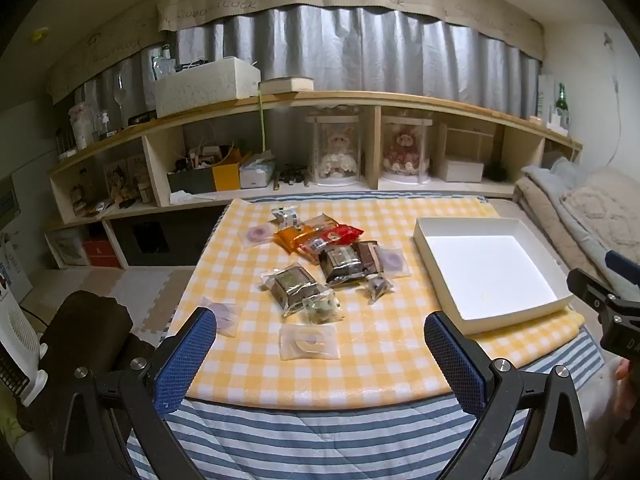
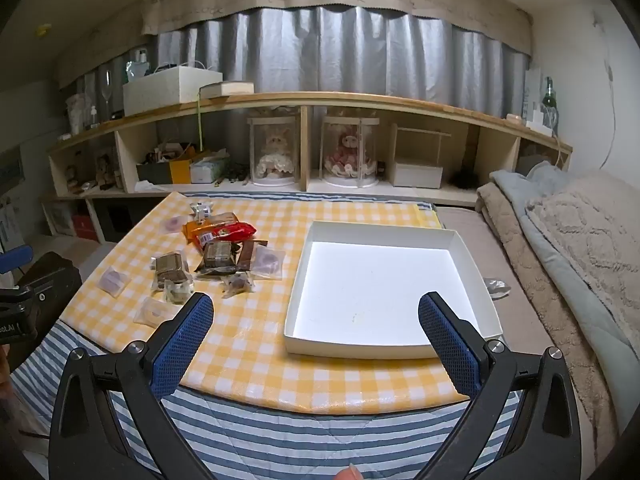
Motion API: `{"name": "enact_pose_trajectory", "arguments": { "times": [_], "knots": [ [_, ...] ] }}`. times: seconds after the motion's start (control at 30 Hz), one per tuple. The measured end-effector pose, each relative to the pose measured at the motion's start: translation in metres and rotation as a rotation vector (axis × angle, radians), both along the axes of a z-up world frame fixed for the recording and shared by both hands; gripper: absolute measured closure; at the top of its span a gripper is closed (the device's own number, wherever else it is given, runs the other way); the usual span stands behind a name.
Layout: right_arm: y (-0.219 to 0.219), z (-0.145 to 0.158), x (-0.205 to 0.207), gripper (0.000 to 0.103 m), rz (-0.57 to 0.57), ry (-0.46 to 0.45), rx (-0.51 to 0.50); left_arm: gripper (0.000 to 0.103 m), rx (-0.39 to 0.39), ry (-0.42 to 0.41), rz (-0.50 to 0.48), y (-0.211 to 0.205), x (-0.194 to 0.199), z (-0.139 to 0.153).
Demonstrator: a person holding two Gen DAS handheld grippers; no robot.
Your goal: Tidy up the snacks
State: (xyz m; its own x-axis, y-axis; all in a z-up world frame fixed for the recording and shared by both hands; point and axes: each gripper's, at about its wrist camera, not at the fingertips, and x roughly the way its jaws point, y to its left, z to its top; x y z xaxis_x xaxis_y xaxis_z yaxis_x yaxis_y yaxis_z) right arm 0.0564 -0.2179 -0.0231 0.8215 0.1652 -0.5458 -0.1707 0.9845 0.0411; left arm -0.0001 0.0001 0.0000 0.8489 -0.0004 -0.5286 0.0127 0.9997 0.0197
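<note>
Opening step: left gripper (image 1: pixel 320 344) and right gripper (image 2: pixel 316 328) hover wide open, empty. Loose wrapped snack packets (image 1: pixel 320 264) lie scattered on the yellow-checked tablecloth (image 1: pixel 360 368), beside the empty shallow white cardboard tray (image 2: pixel 472 264). Next, probably grasp the nearest translucent packet (image 1: pixel 309 342).

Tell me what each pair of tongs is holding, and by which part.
Nothing. The left tongs and right tongs are both open and empty; the snacks lie untouched beside the white tray.
</note>
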Motion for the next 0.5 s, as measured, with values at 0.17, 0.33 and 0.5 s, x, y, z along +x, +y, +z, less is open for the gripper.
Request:
{"name": "enact_pose_trajectory", "arguments": {
  "times": [0.17, 0.33, 0.5],
  "knots": [
    [-0.0001, 0.0006, -0.0004, 0.0, -0.001, -0.002, 0.001, 0.0, 0.0, -0.001, 0.003, 0.0005, 0.0001, 0.0002],
    [-0.0007, 0.0003, -0.0001, 0.0, 0.001, -0.002, 0.004, 0.0, 0.004, -0.001, 0.0, -0.0003, 0.0, 0.0],
    [-0.0023, -0.0017, 0.0038, 0.0, -0.003, 0.002, 0.012, 0.0, 0.003, -0.002, 0.0, -0.0001, -0.0001, 0.0]
  ]
}}
